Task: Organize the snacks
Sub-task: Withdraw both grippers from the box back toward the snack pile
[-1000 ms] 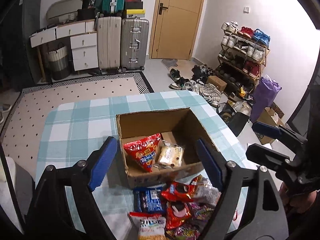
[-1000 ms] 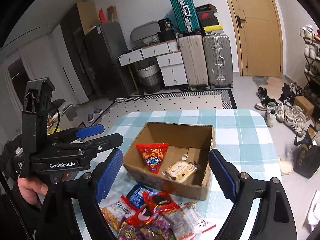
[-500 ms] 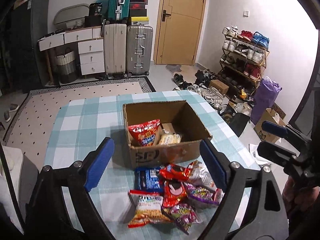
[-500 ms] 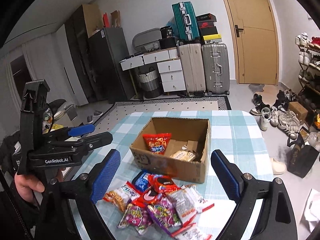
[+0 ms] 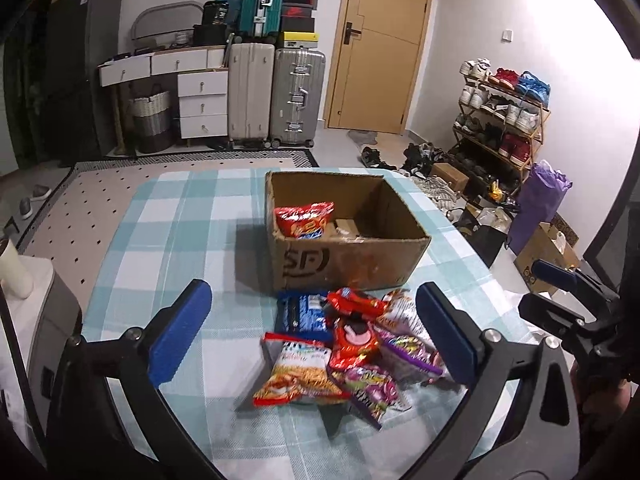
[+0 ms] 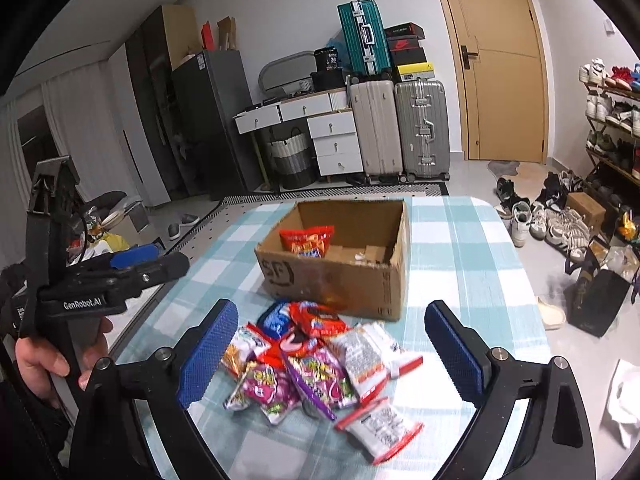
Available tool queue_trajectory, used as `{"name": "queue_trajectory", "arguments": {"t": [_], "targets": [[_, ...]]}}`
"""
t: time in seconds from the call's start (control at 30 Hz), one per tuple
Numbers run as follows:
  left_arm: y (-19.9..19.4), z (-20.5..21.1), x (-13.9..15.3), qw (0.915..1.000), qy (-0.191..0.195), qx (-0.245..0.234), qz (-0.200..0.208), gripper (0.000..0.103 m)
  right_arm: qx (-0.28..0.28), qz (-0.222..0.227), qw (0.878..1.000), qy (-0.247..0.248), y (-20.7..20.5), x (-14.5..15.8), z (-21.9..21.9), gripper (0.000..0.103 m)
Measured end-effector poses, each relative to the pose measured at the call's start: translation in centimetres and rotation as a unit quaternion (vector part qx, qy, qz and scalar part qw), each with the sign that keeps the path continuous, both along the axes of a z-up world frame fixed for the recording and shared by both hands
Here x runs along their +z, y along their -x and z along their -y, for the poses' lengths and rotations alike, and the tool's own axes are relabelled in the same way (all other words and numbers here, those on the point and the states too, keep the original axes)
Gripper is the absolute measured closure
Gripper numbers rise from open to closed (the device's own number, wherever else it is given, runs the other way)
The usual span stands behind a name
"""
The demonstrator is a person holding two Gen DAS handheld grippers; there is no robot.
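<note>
An open cardboard box stands on the teal checked table. A red chip bag leans inside it at the left. Several snack packets lie heaped on the cloth in front of the box. My left gripper hovers over this heap, jaws opening, with nothing pressed between the blue pads. My right gripper hovers over the same heap, jaws also opening and holding nothing. Each gripper shows at the edge of the other's view, the left one held by a hand.
Suitcases, white drawers and a door line the far wall. A shoe rack and loose shoes sit right of the table, with a black bag close by. A dotted rug lies to the left.
Both grippers have drawn back from the box toward the near table edge, so the whole snack heap now shows between their fingers. Both pairs of jaws stand wider.
</note>
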State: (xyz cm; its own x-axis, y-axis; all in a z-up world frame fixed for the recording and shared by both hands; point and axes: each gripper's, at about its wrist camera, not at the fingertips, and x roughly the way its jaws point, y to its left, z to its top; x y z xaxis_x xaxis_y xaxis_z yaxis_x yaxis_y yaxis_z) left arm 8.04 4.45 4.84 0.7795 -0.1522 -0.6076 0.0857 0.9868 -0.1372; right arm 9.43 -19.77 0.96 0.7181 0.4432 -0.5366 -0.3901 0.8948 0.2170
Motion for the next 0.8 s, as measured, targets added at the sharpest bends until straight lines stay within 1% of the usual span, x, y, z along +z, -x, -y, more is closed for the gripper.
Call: {"name": "queue_trajectory", "arguments": {"t": [0.13, 0.27, 0.33, 0.4, 0.57, 0.8], "targets": [[0.4, -0.1, -1.6, 0.9999, 0.000, 0.009, -0.010, 0.001, -0.001, -0.004, 1.000, 0.003, 0.5, -1.8, 0.1, 0.006], [0.7, -0.3, -3.2, 0.9997, 0.004, 0.012, -0.021, 0.001, 0.003, -0.026, 1.000, 0.008, 0.4, -3.7, -0.2, 0.006], [0.9, -0.3, -3.8, 0.9997, 0.003, 0.010, -0.022, 0.001, 0.003, -0.031, 0.999, 0.019, 0.4, -4.5, -0.4, 0.006], [1.1, -0.5, -4.2, 0.9997, 0.004, 0.009, -0.021, 0.001, 0.004, -0.034, 0.999, 0.027, 0.6, -5.3, -0.6, 0.006], [1.2, -1.0, -4.7, 0.9993, 0.023, 0.009, -0.026, 0.001, 0.001, -0.056, 0.998, 0.029, 0.5, -7.3, -0.7, 0.006], [1.2, -1.6, -6.0, 0.9989, 0.030, 0.013, -0.035, 0.001, -0.004, -0.079, 0.995, 0.053, -0.2, -10.0, -0.8, 0.006]]}}
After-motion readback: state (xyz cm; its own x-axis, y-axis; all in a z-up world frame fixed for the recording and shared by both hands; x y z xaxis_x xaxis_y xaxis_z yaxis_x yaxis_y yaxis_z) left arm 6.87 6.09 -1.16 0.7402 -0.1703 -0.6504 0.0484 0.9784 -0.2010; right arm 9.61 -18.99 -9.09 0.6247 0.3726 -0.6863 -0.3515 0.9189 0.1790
